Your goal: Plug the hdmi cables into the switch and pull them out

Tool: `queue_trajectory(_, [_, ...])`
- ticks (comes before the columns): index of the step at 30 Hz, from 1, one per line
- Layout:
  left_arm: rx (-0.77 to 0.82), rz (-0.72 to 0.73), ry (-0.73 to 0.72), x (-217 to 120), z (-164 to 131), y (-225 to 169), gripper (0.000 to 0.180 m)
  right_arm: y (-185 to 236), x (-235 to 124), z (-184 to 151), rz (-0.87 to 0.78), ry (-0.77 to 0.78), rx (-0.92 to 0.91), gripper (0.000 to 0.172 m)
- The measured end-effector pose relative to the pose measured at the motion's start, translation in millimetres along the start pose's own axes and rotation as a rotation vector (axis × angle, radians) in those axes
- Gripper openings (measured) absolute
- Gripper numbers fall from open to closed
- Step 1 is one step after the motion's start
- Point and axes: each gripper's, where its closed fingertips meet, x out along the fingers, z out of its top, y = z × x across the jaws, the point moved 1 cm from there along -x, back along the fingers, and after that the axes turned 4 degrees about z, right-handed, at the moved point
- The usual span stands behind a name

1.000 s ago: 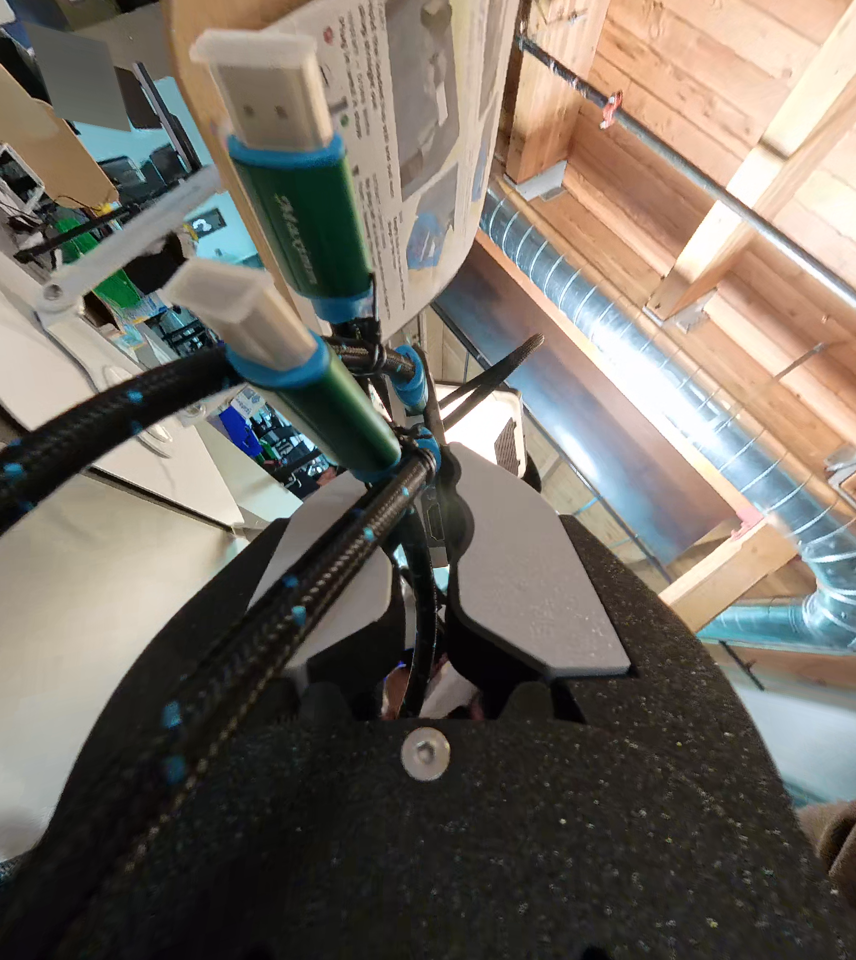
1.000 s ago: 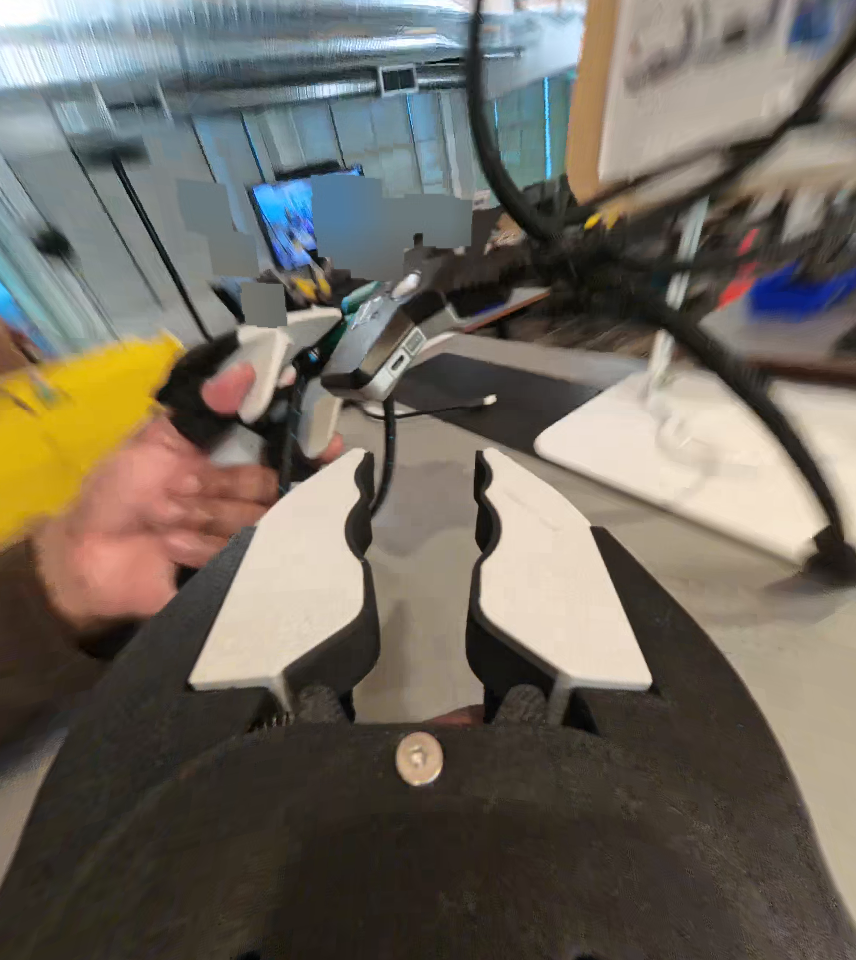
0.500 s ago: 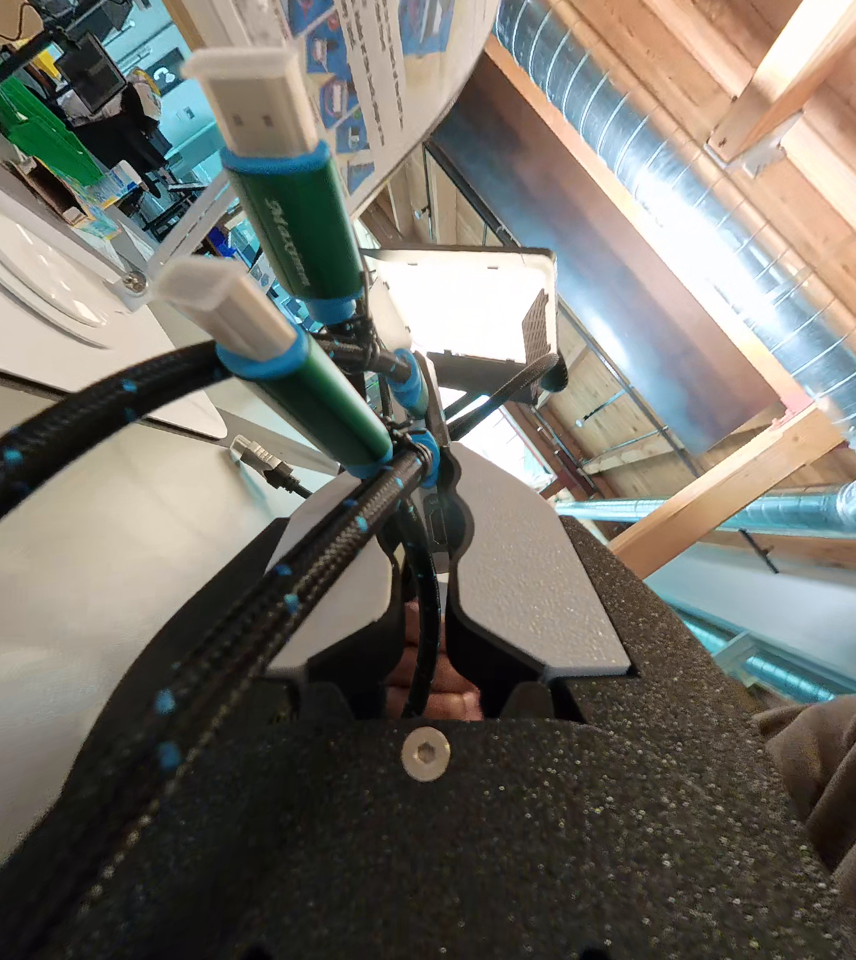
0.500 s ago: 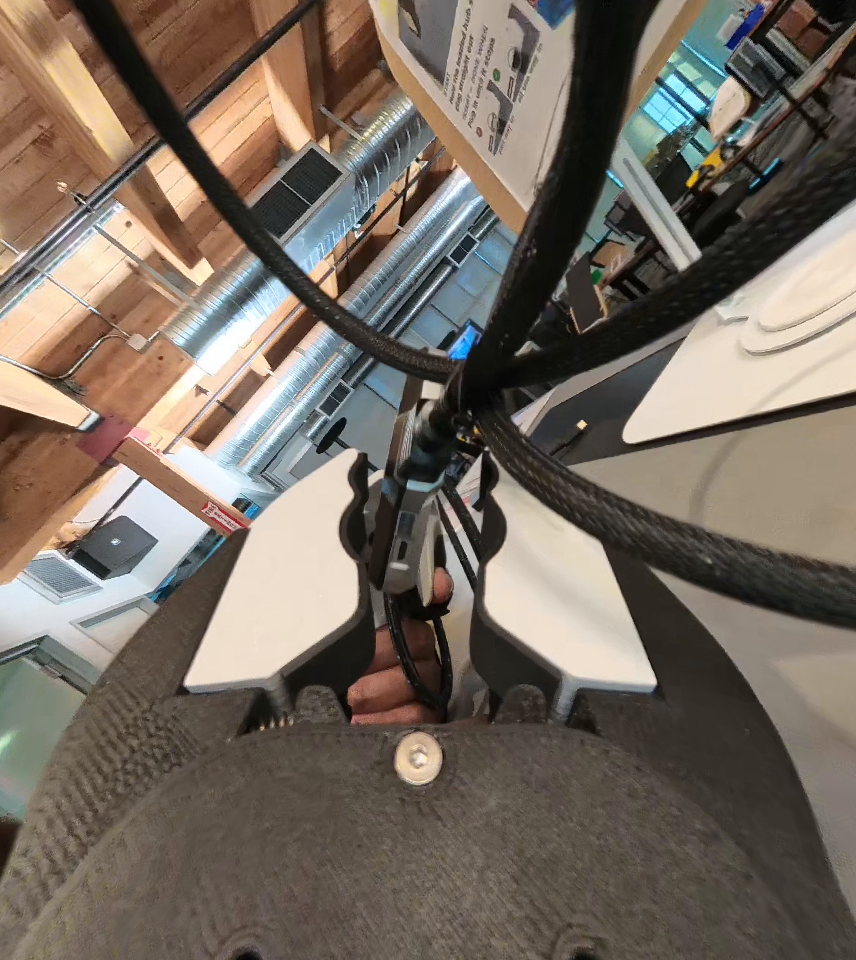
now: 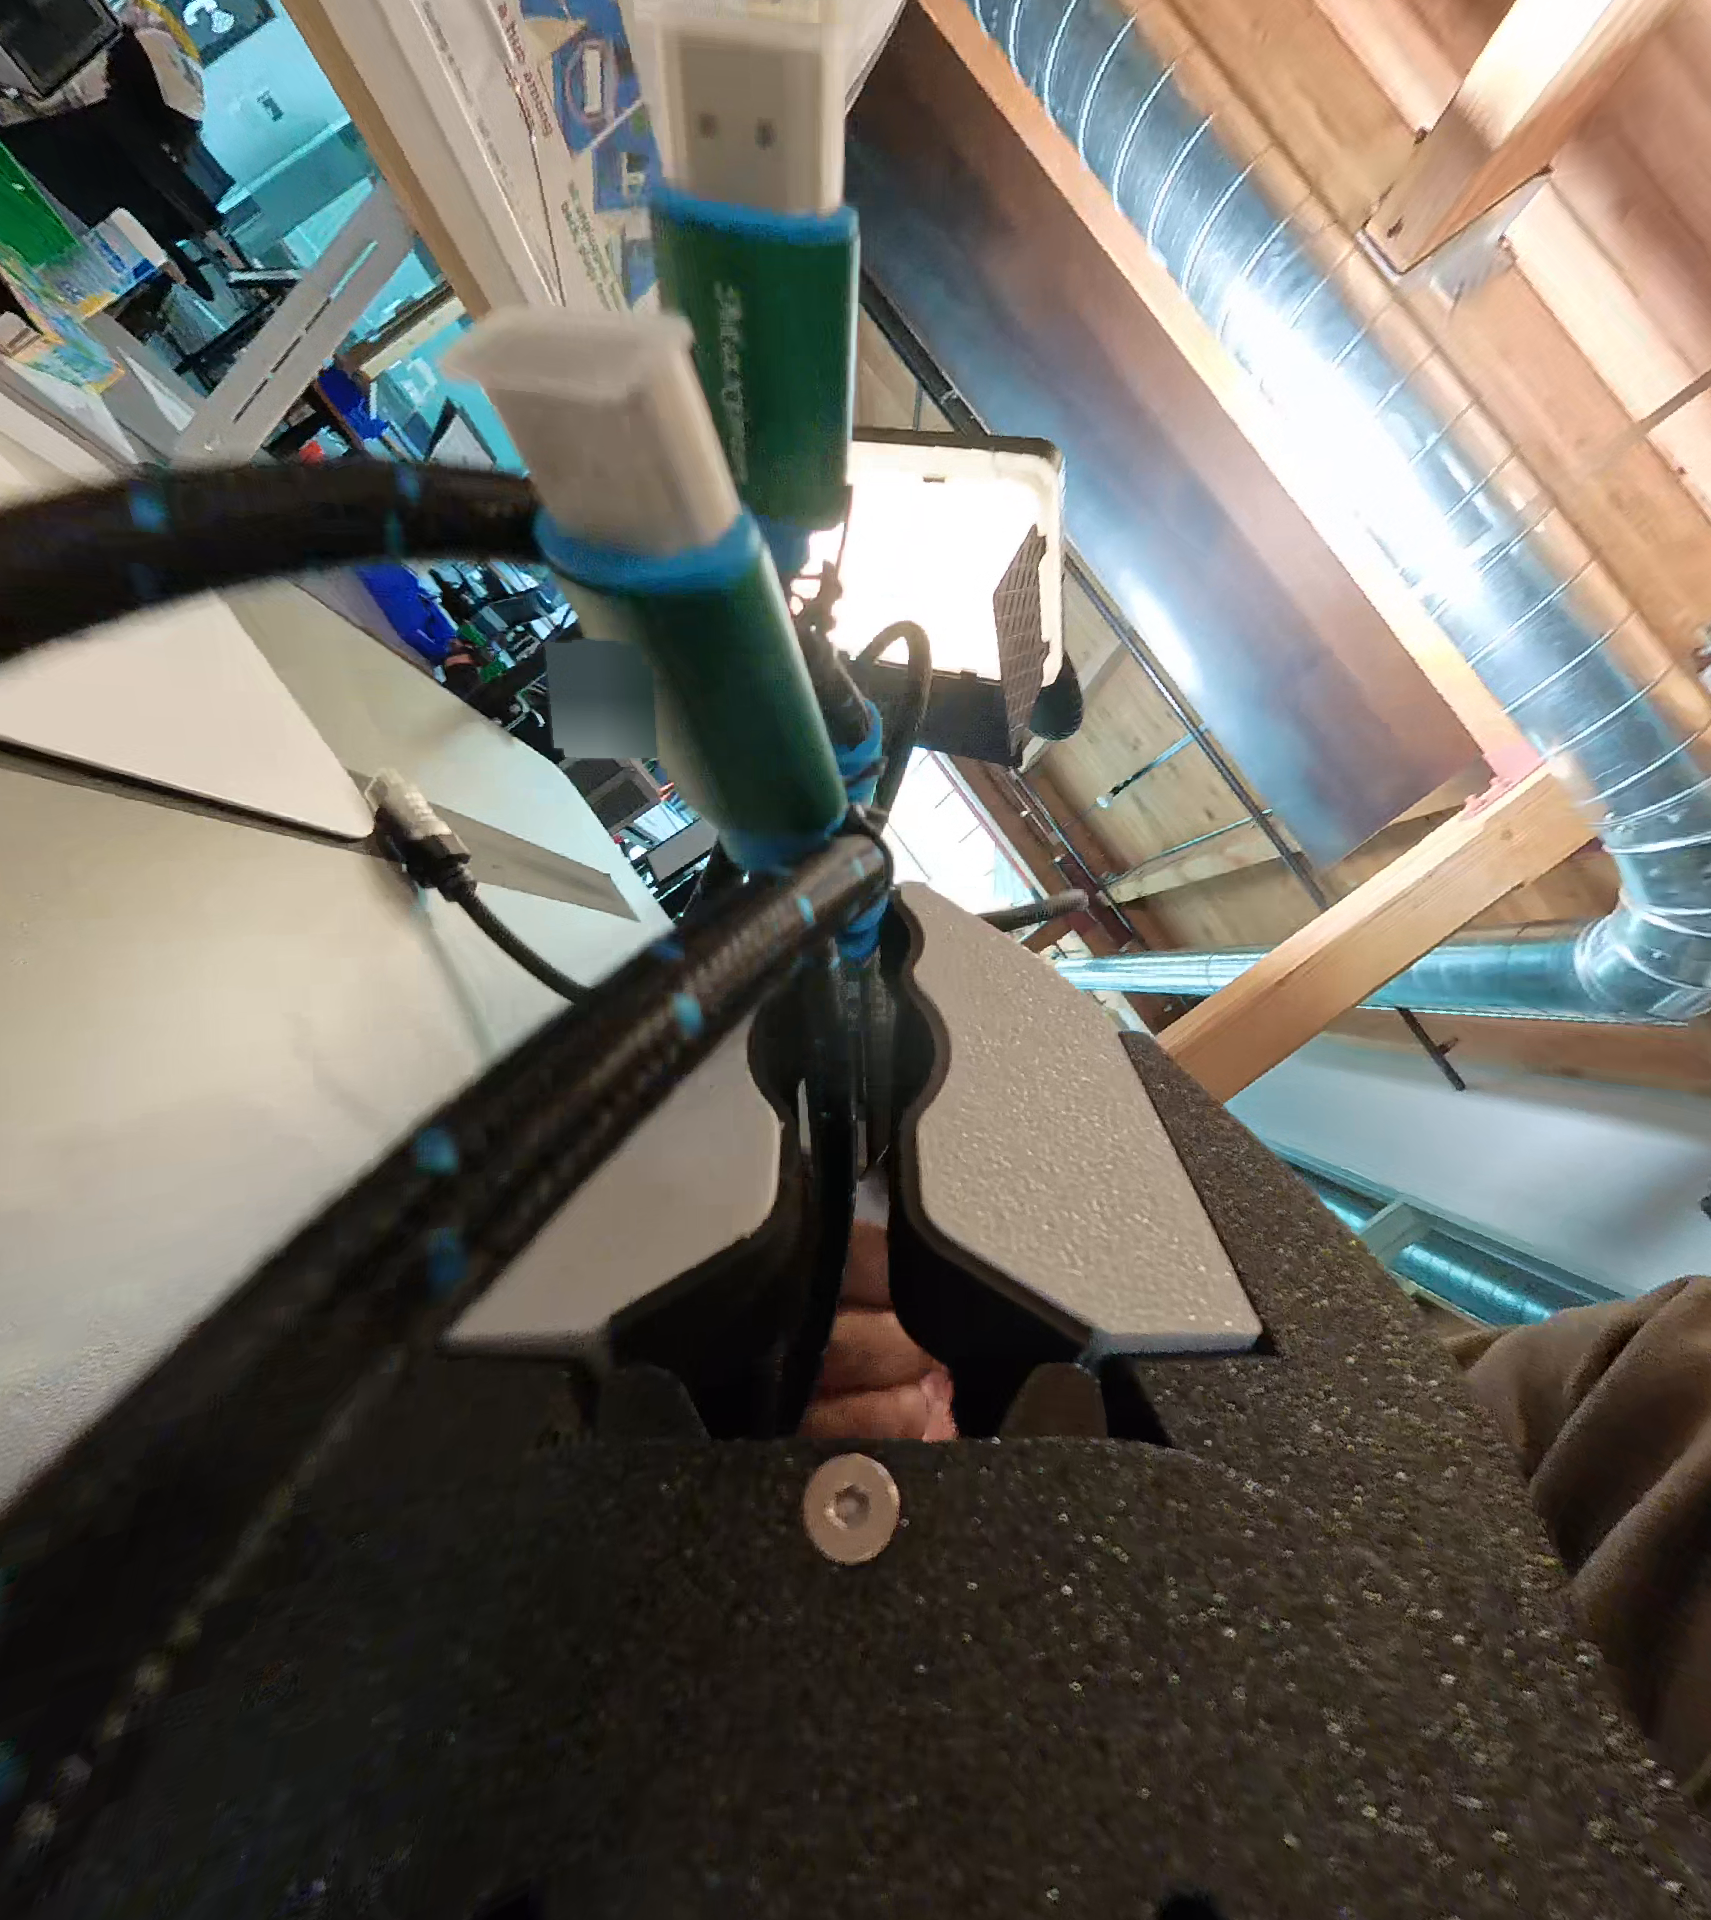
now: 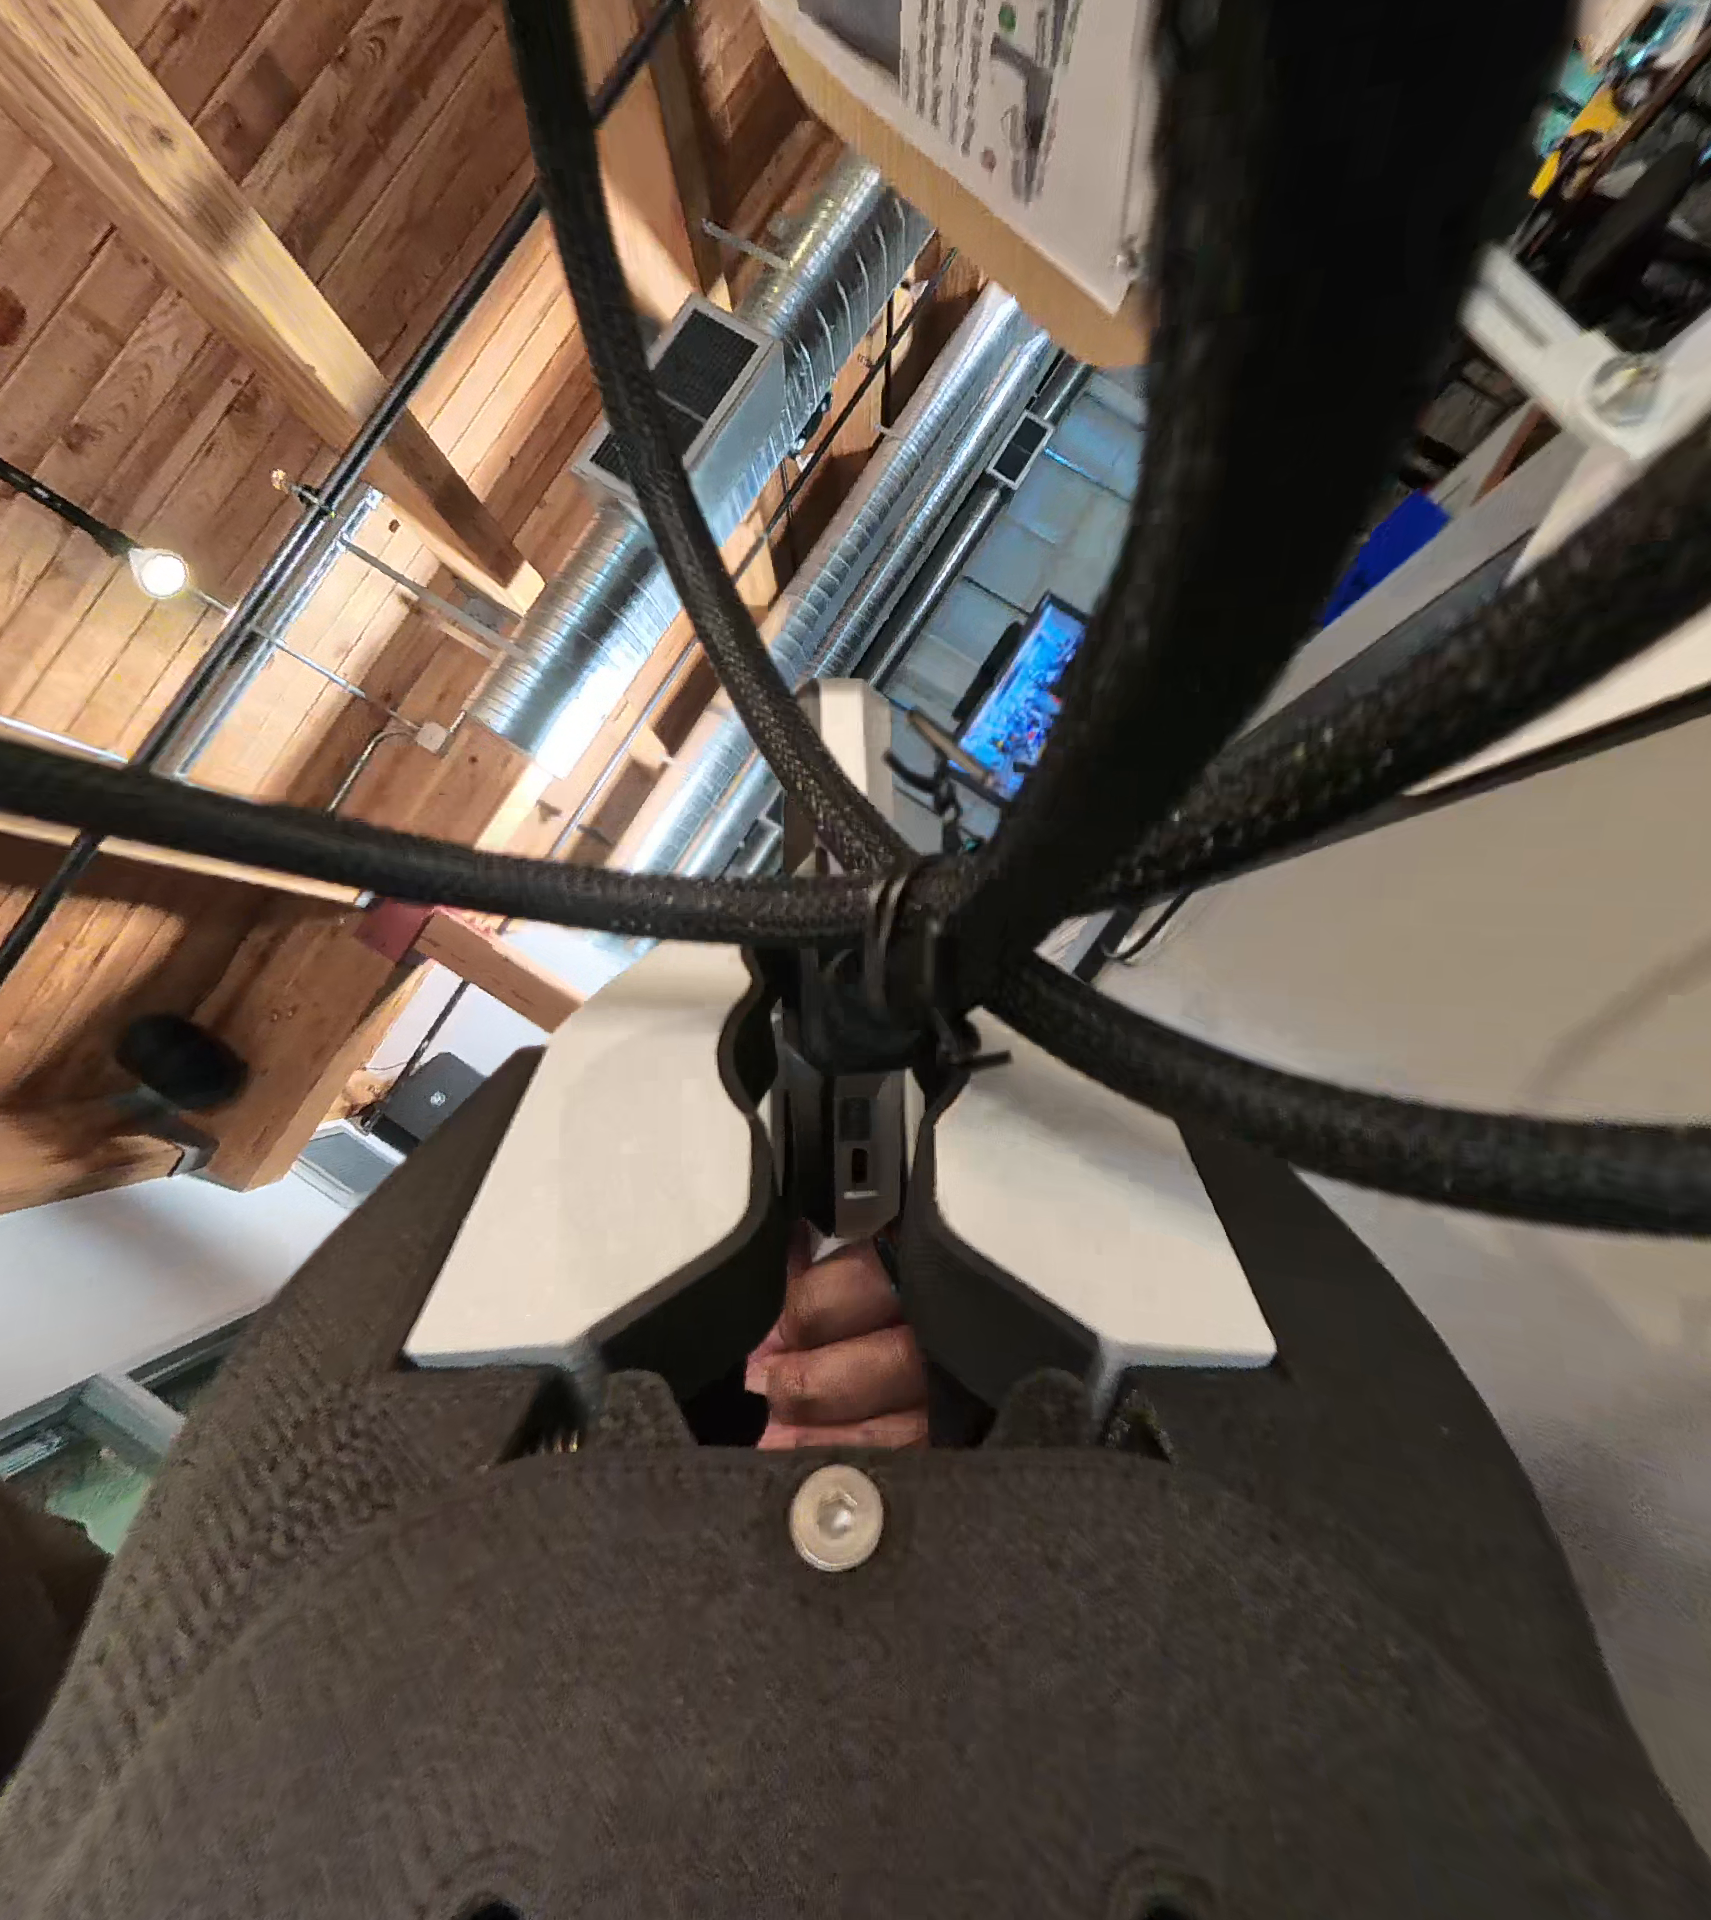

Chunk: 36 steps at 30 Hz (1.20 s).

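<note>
- Left wrist view: the left gripper (image 5: 856, 997) is clamped on thin black cables (image 5: 835, 1101) running between its grey pads (image 5: 1059, 1164); two green HDMI plugs (image 5: 737, 707) with white caps stand up and away just past the fingertips, long axes roughly in line with the fingers; a braided black cable (image 5: 539, 1101) crosses the left pad.
- Right wrist view: the right gripper (image 6: 846, 1023) is clamped on a grey adapter hub (image 6: 846, 1153), whose long axis runs along the fingers; braided cables (image 6: 1350, 1127) fan out from a knot at the tips.
- White table (image 5: 103, 1039) lies left; (image 6: 1453, 987) right.

braided cables (image 6: 1350, 790) fan ahead, blocking | green plugs (image 5: 737, 686) crowd left tongs (image 5: 846, 997)
</note>
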Motion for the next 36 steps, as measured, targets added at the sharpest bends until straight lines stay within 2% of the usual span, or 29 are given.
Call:
queue_trajectory(3, [0.021,0.012,0.059,-4.4,1.1,-2.5,0.006,2.6,1.8,-6.7,0.002,0.069,-0.012,0.022])
queue_trajectory(4, [0.025,0.034,0.076,-4.3,-0.8,0.2,0.012,0.1,2.3,-8.1,-0.011,0.090,-0.007,0.023])
queue_trajectory(8, [-0.009,0.071,0.077,-3.7,-3.4,7.0,0.015,-5.7,1.8,-7.9,-0.042,0.103,0.002,0.023])
queue_trajectory(14, [-0.040,0.113,0.039,-0.7,-3.1,16.0,0.006,-14.4,-1.1,-5.9,-0.094,0.085,0.027,0.022])
queue_trajectory(18, [-0.083,0.123,0.026,-2.5,-1.7,22.1,0.010,-22.8,-1.7,-9.0,-0.177,0.166,-0.024,0.029])
queue_trajectory(21, [-0.126,0.151,-0.062,-9.7,10.2,30.0,0.011,-31.4,-5.8,-12.8,-0.271,0.231,-0.099,0.038])
queue_trajectory(22, [-0.139,0.151,-0.092,-12.6,14.5,31.4,0.005,-31.9,-6.4,-15.0,-0.276,0.238,-0.090,0.037])
queue_trajectory(23, [-0.143,0.149,-0.112,-14.8,17.8,31.9,0.011,-30.4,-5.6,-19.2,-0.264,0.245,-0.069,0.037])
queue_trajectory(25, [-0.140,0.148,-0.118,-16.1,19.6,31.8,0.011,-25.9,-1.6,-32.2,-0.232,0.279,-0.037,0.034])
queue_trajectory(27, [-0.135,0.148,-0.097,-14.5,17.1,31.3,0.011,-22.5,2.8,-42.0,-0.221,0.308,-0.053,0.021])
queue_trajectory(32, [-0.091,0.173,-0.079,-9.4,15.2,29.5,0.012,-26.5,3.0,-48.0,-0.301,0.335,-0.145,0.022])
queue_trajectory(36, [-0.074,0.132,-0.042,-4.4,11.0,21.8,0.014,-29.6,3.0,-56.2,-0.338,0.391,-0.173,0.022])
